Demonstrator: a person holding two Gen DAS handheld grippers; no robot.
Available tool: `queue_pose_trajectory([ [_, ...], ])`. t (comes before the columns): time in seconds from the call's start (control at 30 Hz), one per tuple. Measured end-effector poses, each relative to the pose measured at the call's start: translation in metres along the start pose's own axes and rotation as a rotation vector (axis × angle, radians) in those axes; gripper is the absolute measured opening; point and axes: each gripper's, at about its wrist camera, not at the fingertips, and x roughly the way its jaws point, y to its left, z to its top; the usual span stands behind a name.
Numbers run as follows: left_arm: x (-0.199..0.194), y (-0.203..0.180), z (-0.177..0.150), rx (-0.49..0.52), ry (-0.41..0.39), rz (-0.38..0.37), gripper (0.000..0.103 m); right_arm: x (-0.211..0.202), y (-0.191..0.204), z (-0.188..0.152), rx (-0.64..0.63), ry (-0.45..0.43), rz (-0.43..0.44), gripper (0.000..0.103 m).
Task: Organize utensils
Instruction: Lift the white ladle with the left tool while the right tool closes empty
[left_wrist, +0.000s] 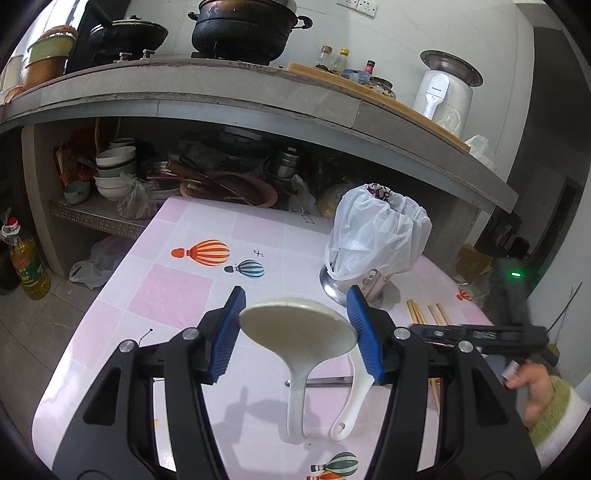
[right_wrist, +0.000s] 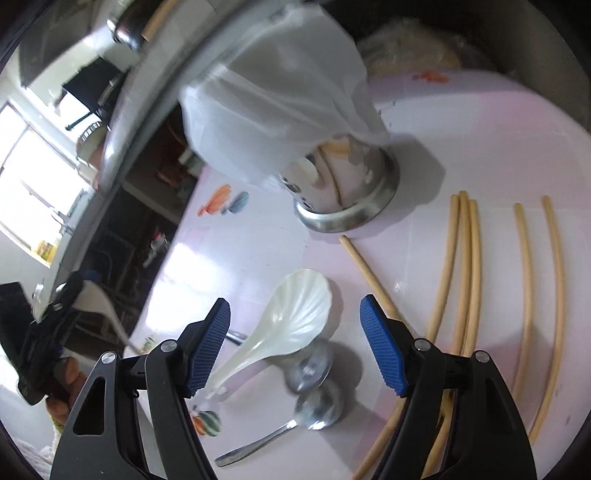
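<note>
My left gripper (left_wrist: 297, 328) is shut on the bowl of a white rice paddle (left_wrist: 295, 332) and holds it above the pink table (left_wrist: 177, 280), handle hanging down. A second white spoon (left_wrist: 352, 398) lies on the table below it. My right gripper (right_wrist: 295, 343) is open and empty above a pearly white spoon (right_wrist: 291, 321), with two metal spoons (right_wrist: 317, 402) beside it. Several bamboo chopsticks (right_wrist: 461, 266) lie to the right. The steel utensil holder (right_wrist: 347, 188), draped with a white plastic bag (left_wrist: 373, 236), stands behind them.
A concrete counter (left_wrist: 258, 99) with pots and bottles runs behind the table. Bowls and dishes crowd the shelf under it (left_wrist: 114, 173). An oil bottle (left_wrist: 27, 266) stands on the floor at the left. The right gripper's body and the hand holding it show in the left wrist view (left_wrist: 491, 336).
</note>
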Motion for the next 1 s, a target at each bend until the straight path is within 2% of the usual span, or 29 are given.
queue_pose_trajectory([
  [0.03, 0.0, 0.0, 0.0, -0.002, 0.0, -0.001, 0.054, 0.007, -0.004, 0.005, 0.008, 0.031, -0.003, 0.065],
  [0.2, -0.003, 0.002, -0.002, -0.012, -0.002, 0.0, 0.054, 0.033, -0.017, 0.022, 0.03, 0.133, 0.01, 0.059],
  [0.27, -0.004, 0.003, -0.001, -0.014, -0.009, 0.001, 0.054, 0.04, -0.022, 0.026, 0.048, 0.16, 0.014, 0.052],
  [0.53, -0.005, 0.006, 0.0, -0.018, -0.016, 0.01, 0.054, 0.053, -0.022, 0.031, 0.043, 0.242, 0.066, 0.043],
  [0.77, -0.004, 0.007, -0.001, -0.022, -0.013, 0.011, 0.054, 0.059, -0.019, 0.026, 0.021, 0.267, 0.071, 0.023],
  [1.0, -0.004, 0.007, -0.001, -0.025, -0.015, 0.012, 0.054, 0.062, -0.019, 0.025, 0.004, 0.276, 0.087, 0.021],
])
